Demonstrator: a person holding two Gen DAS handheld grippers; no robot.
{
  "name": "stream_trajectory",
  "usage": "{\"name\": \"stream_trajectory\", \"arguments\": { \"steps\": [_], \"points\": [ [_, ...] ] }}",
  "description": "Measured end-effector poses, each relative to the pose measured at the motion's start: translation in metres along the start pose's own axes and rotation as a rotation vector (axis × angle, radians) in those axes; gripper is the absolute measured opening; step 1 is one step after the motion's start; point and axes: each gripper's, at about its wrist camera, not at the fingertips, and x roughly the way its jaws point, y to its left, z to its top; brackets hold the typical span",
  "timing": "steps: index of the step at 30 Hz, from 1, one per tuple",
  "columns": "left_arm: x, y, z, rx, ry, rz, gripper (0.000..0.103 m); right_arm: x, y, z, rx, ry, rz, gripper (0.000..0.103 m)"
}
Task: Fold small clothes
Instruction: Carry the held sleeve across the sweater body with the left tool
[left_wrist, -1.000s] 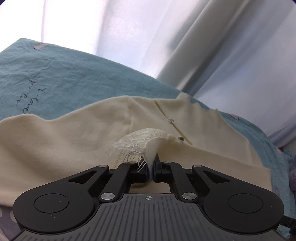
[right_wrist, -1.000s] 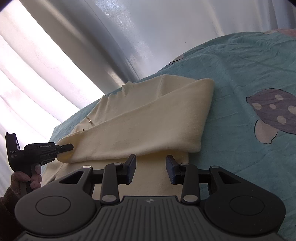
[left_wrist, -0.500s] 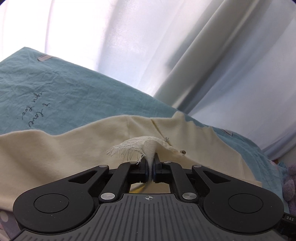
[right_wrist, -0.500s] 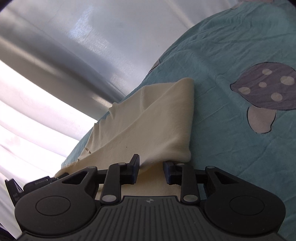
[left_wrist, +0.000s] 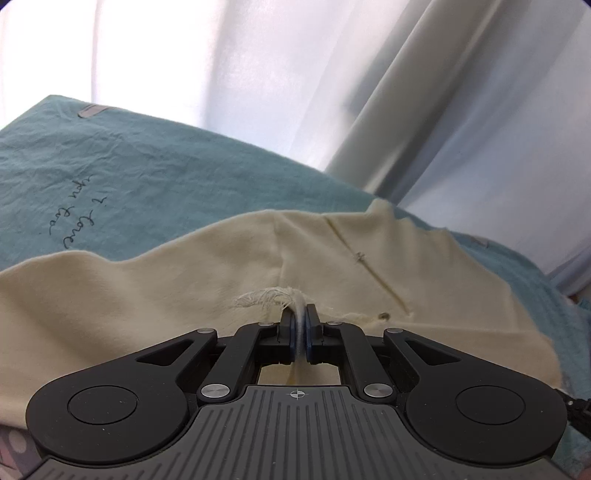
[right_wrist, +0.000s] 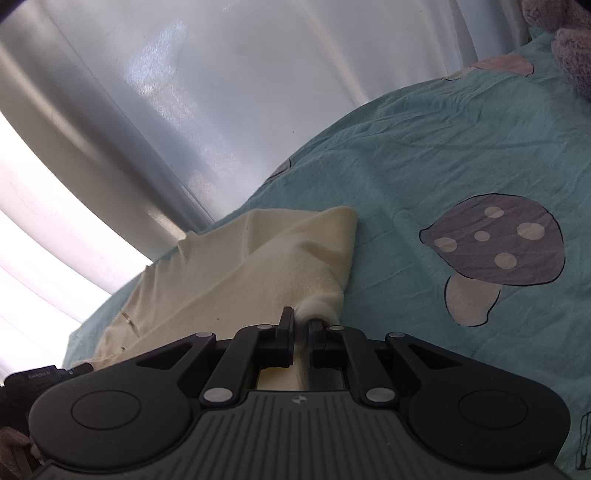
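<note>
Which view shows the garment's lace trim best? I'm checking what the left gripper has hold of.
The left wrist view: the frayed white lace trim sits just ahead of the left gripper, pinched between its jaws on the cream garment. The right wrist view shows only plain cream fabric; no lace is visible there.

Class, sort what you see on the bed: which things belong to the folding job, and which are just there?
Part of the job:
- cream garment
- left gripper, shut on its lace edge
- right gripper, shut on its fold

Just there:
- teal sheet
- curtain
- plush toy
</note>
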Motion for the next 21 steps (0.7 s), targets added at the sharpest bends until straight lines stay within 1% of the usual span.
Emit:
{"name": "stream_trajectory", "arguments": {
  "steps": [1, 2, 3, 4, 6, 7, 9, 10, 11, 12, 14, 16, 18, 19, 20, 21],
  "points": [
    [0.004, 0.002, -0.002, -0.005, 0.018, 0.005, 0.009, 0.002, 0.002, -0.002, -0.027, 0.016, -0.008, 0.007],
    [0.004, 0.004, -0.004, -0.016, 0.023, -0.001, 0.015, 0.002, 0.005, -0.002, -0.049, 0.029, -0.011, 0.007],
    [0.003, 0.006, -0.005, -0.028, 0.018, -0.010, 0.018, 0.001, 0.007, -0.002, -0.071, 0.037, -0.007, 0.008],
    [0.000, 0.008, -0.006, -0.036, 0.007, -0.022, 0.021, -0.003, 0.011, -0.002, -0.099, 0.055, 0.003, 0.011],
    [-0.005, 0.010, -0.005, -0.038, -0.011, -0.014, 0.021, -0.015, 0.017, 0.000, -0.139, 0.078, 0.040, 0.013],
    [-0.007, 0.011, -0.004, -0.039, -0.019, -0.011, 0.021, -0.021, 0.022, 0.002, -0.164, 0.074, 0.062, 0.013],
    [-0.007, 0.013, -0.002, -0.049, -0.022, -0.013, 0.021, -0.031, 0.032, 0.006, -0.226, 0.047, 0.087, 0.013],
    [-0.006, 0.012, -0.001, -0.053, -0.022, -0.014, 0.018, -0.033, 0.037, 0.008, -0.256, 0.027, 0.080, 0.013],
    [-0.005, 0.011, -0.001, -0.053, -0.022, -0.014, 0.016, -0.032, 0.043, 0.010, -0.285, 0.013, 0.070, 0.013],
    [-0.004, 0.010, -0.001, -0.052, -0.020, -0.014, 0.015, -0.027, 0.047, 0.012, -0.304, 0.009, 0.058, 0.013],
    [0.001, 0.006, -0.002, -0.044, -0.012, -0.012, 0.013, -0.009, 0.054, 0.013, -0.331, 0.026, 0.027, 0.013],
    [0.007, 0.003, -0.003, -0.035, 0.001, 0.010, 0.013, 0.009, 0.058, 0.008, -0.388, 0.047, -0.031, 0.009],
    [0.008, 0.003, -0.004, -0.023, -0.005, 0.020, 0.013, 0.025, 0.058, 0.000, -0.450, 0.065, -0.096, 0.009],
    [0.008, 0.003, -0.004, -0.019, -0.006, 0.034, 0.017, 0.026, 0.059, -0.003, -0.491, 0.048, -0.118, 0.006],
    [0.006, 0.004, -0.003, -0.022, -0.011, 0.042, 0.017, 0.025, 0.059, -0.005, -0.525, 0.030, -0.139, 0.006],
    [0.005, 0.006, -0.003, -0.035, -0.016, 0.046, 0.017, 0.026, 0.059, -0.005, -0.536, 0.015, -0.181, 0.005]
  ]
}}
